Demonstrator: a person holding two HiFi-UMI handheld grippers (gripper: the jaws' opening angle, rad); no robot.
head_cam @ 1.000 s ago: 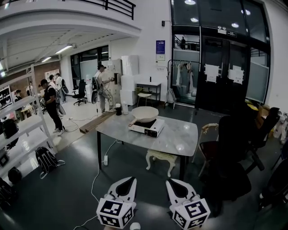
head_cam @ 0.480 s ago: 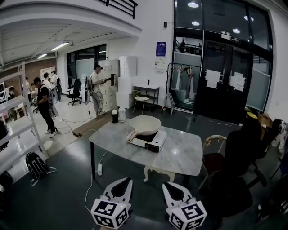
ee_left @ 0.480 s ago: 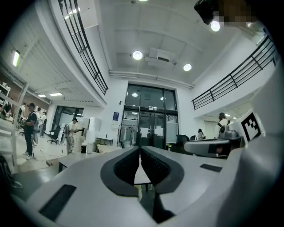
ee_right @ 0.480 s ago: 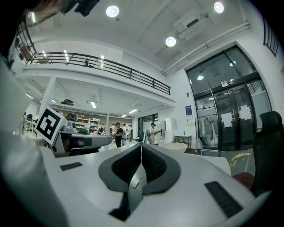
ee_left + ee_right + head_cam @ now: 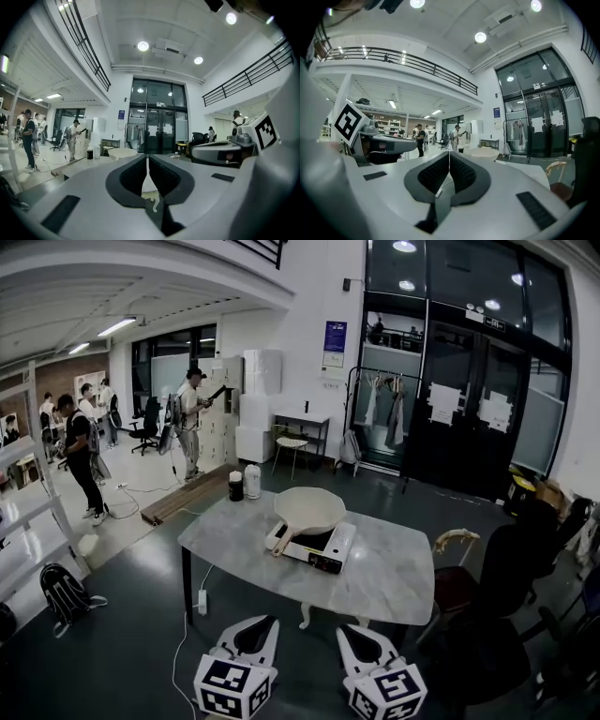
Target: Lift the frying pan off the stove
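A pale cream frying pan (image 5: 308,509) sits on a white single-burner stove (image 5: 312,544) in the middle of a marble table (image 5: 394,582), its handle pointing toward the front left. My left gripper (image 5: 265,622) and right gripper (image 5: 349,629) hang low in the head view, well short of the table, both shut with nothing between their jaws. The pan (image 5: 123,152) shows small and far beyond the shut left gripper (image 5: 148,158). In the right gripper view the pan (image 5: 484,152) lies past the closed right gripper (image 5: 449,157).
A dark cup (image 5: 235,487) and a white jug (image 5: 251,481) stand at the table's far left corner. A white stool (image 5: 309,617) sits under the table, dark chairs (image 5: 506,577) to its right. Several people (image 5: 187,413) stand at the back left. A cable (image 5: 180,652) runs along the floor.
The table with the pan and stove has come nearer and shifted slightly right in the head view. Both grippers stay shut at the bottom of the frame.
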